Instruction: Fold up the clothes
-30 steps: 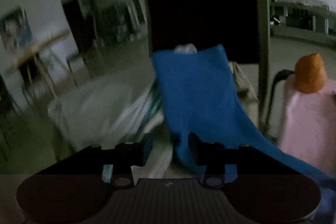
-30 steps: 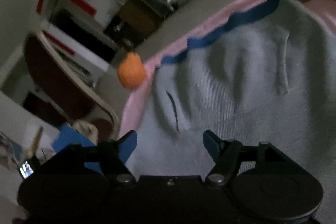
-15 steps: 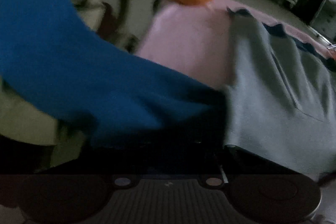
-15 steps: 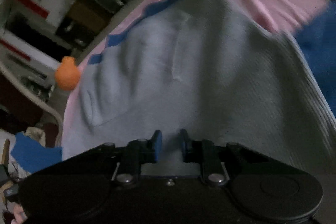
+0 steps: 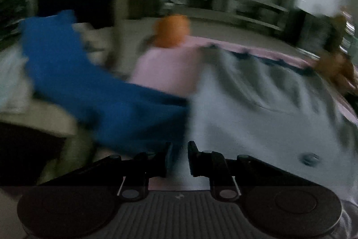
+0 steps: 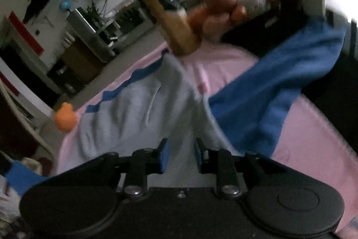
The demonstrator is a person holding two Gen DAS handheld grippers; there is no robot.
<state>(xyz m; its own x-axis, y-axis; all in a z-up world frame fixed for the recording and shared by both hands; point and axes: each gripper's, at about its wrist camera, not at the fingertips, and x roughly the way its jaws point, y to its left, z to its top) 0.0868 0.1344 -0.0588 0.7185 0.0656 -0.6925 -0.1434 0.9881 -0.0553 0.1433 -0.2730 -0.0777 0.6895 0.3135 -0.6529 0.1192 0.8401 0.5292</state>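
I see a matt, ribbed-knit grey garment (image 6: 143, 118); a matt blue cloth (image 6: 264, 100) at 2 o'clock; a smooth pink cover (image 6: 313, 149); a glossy plastic bottle (image 6: 165, 12).

The bench (image 6: 313, 138) is covered with a pale pink cloth (image 6: 226, 64) that reaches its edges. Spread flat on the cloth lies a grey garment (image 6: 138, 113) with blue trim along its far edge, and a blue sleeve (image 6: 257, 104) runs out from it across the pink toward the bench's right side. At the far edge, just beyond the grey fabric, an orange-brown bottle (image 6: 165, 12) with a dark label stands on the cloth, tilted in the right wrist view. Beside it sits a heap of reddish and orange fruit (image 6: 226, 6). A small orange object (image 6: 64, 118) rests at the bench's corner; the left wrist view, badly blurred, shows it (image 5: 172, 30) too, on the pink cloth (image 5: 163, 68) beside the grey garment (image 5: 257, 109).
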